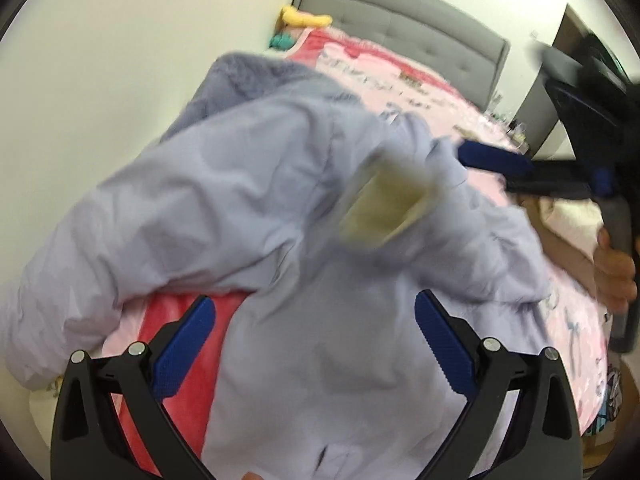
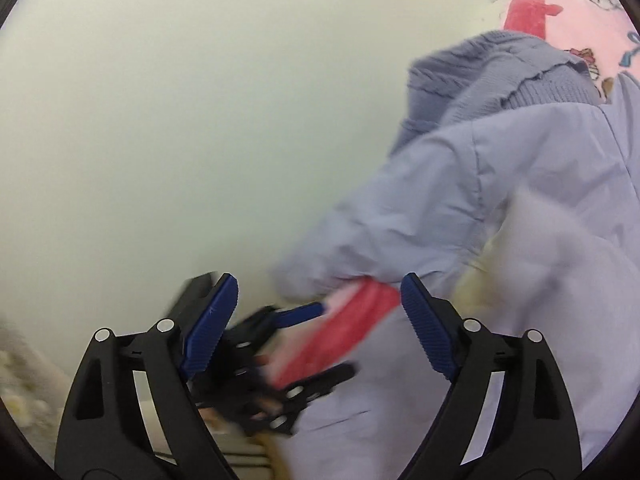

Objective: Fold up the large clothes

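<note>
A pale lavender padded jacket with a darker knit collar lies crumpled on the pink bed cover. One sleeve end shows a cream lining, blurred. My left gripper hangs open above the jacket's lower body, and nothing sits between its blue pads. In the right wrist view my right gripper is open too, with the jacket beyond it and to its right. The left gripper's blue finger shows low in that view. A right gripper finger reaches in near the sleeve.
A grey padded headboard stands behind the bed, with yellow and teal soft toys beside it. A white wall runs along the bed's left side. A hand holds the right gripper's handle. A red band of blanket lies under the jacket.
</note>
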The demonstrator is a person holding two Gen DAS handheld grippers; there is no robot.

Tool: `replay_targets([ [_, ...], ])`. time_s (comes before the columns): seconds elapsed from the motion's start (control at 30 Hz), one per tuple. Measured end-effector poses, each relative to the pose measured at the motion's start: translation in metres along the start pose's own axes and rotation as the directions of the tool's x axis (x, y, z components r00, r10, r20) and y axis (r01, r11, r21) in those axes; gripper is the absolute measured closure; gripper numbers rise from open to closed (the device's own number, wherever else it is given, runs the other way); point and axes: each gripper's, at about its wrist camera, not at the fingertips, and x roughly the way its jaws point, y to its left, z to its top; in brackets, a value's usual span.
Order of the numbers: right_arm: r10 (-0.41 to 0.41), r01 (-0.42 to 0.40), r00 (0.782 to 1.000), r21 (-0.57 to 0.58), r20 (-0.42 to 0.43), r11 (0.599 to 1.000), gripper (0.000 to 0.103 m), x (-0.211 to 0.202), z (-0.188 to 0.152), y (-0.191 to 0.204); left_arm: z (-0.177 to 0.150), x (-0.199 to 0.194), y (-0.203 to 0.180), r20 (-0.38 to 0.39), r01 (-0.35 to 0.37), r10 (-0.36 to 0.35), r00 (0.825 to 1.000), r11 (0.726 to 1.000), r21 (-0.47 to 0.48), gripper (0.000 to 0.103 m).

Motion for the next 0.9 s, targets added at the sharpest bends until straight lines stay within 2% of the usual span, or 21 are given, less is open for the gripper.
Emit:
replay_targets([
  [0.07, -0.06, 0.061, 0.996, -0.015, 0.061, 0.998, 0.023, -0.026, -0.009, 0.005, 0.014, 0.002, -0.011, 0.01, 0.052, -0.053, 0.999, 0.998, 0.046, 0.005],
  [0.1, -0.172, 0.174, 0.98, -0.016, 0.097, 0.985, 0.023, -0.046, -0.02, 0.001, 0.02, 0.005, -0.015, 0.001, 0.074, -0.075, 0.997, 0.995, 0.073, 0.005],
  [0.13, -0.272, 0.274, 0.957, -0.007, 0.098, 0.962, 0.023, -0.058, -0.025, -0.004, 0.028, 0.014, -0.022, -0.019, 0.103, -0.102, 0.995, 0.988, 0.113, 0.005],
  [0.17, -0.389, 0.389, 0.917, 0.011, 0.089, 0.921, 0.025, -0.07, -0.035, -0.016, 0.035, 0.024, -0.026, -0.046, 0.133, -0.127, 0.991, 0.979, 0.154, 0.005],
  [0.2, -0.46, 0.459, 0.884, 0.03, 0.077, 0.888, 0.028, -0.079, -0.043, -0.027, 0.043, 0.036, -0.029, -0.074, 0.165, -0.154, 0.985, 0.968, 0.187, 0.005],
  [0.23, -0.541, 0.537, 0.84, 0.082, 0.047, 0.84, 0.033, -0.093, -0.055, -0.046, 0.049, 0.047, -0.03, -0.102, 0.188, -0.171, 0.98, 0.963, 0.195, 0.005],
  [0.27, -0.574, 0.566, 0.818, 0.139, 0.028, 0.813, 0.035, -0.108, -0.065, -0.065, 0.052, 0.056, -0.031, -0.127, 0.213, -0.191, 0.973, 0.958, 0.19, 0.005],
  [0.33, -0.638, 0.622, 0.77, 0.192, 0.027, 0.759, 0.039, -0.132, -0.082, -0.086, 0.058, 0.074, -0.027, -0.167, 0.307, -0.283, 0.945, 0.941, 0.141, 0.005],
  [0.37, -0.686, 0.669, 0.727, 0.199, 0.027, 0.716, 0.039, -0.144, -0.091, -0.095, 0.062, 0.086, -0.024, -0.189, 0.368, -0.346, 0.919, 0.925, 0.095, 0.005],
  [0.43, -0.743, 0.723, 0.669, 0.216, 0.018, 0.656, 0.039, -0.159, -0.101, -0.105, 0.066, 0.099, -0.024, -0.215, 0.391, -0.371, 0.903, 0.918, 0.058, 0.008],
  [0.5, -0.772, 0.746, 0.635, 0.241, 0.018, 0.62, 0.039, -0.172, -0.113, -0.113, 0.068, 0.109, -0.023, -0.227, 0.418, -0.4, 0.888, 0.907, 0.037, 0.02],
  [0.57, -0.784, 0.758, 0.621, 0.252, 0.007, 0.602, 0.039, -0.175, -0.123, -0.123, 0.068, 0.115, -0.023, -0.215, 0.451, -0.438, 0.873, 0.893, 0.011, 0.034],
  [0.6, -0.79, 0.763, 0.613, 0.259, 0.004, 0.593, 0.039, -0.177, -0.129, -0.124, 0.067, 0.119, -0.027, -0.224, 0.445, -0.429, 0.875, 0.895, 0.021, 0.044],
  [0.63, -0.792, 0.763, 0.611, 0.264, 0.004, 0.59, 0.039, -0.18, -0.13, -0.13, 0.066, 0.124, -0.031, -0.239, 0.418, -0.398, 0.886, 0.907, 0.04, 0.05],
  [0.67, -0.791, 0.761, 0.612, 0.265, 0.009, 0.592, 0.039, -0.181, -0.132, -0.131, 0.063, 0.129, -0.035, -0.261, 0.383, -0.357, 0.897, 0.922, 0.056, 0.05],
  [0.7, -0.794, 0.765, 0.608, 0.26, 0.013, 0.59, 0.039, -0.181, -0.135, -0.129, 0.061, 0.135, -0.036, -0.274, 0.376, -0.351, 0.896, 0.925, 0.045, 0.05],
  [0.77, -0.803, 0.779, 0.595, 0.236, 0.013, 0.581, 0.036, -0.178, -0.138, -0.131, 0.058, 0.142, -0.035, -0.278, 0.393, -0.381, 0.882, 0.919, -0.011, 0.052],
  [0.8, -0.814, 0.793, 0.581, 0.22, 0.009, 0.569, 0.035, -0.176, -0.139, -0.132, 0.058, 0.144, -0.033, -0.268, 0.398, -0.391, 0.88, 0.917, -0.031, 0.066],
  [0.83, -0.82, 0.801, 0.572, 0.212, 0.002, 0.56, 0.032, -0.175, -0.138, -0.137, 0.057, 0.145, -0.032, -0.255, 0.379, -0.376, 0.891, 0.925, -0.04, 0.085],
  [0.9, -0.823, 0.809, 0.567, 0.207, -0.024, 0.551, 0.031, -0.17, -0.139, -0.144, 0.055, 0.149, -0.035, -0.244, 0.293, -0.294, 0.924, 0.955, -0.042, 0.097],
])
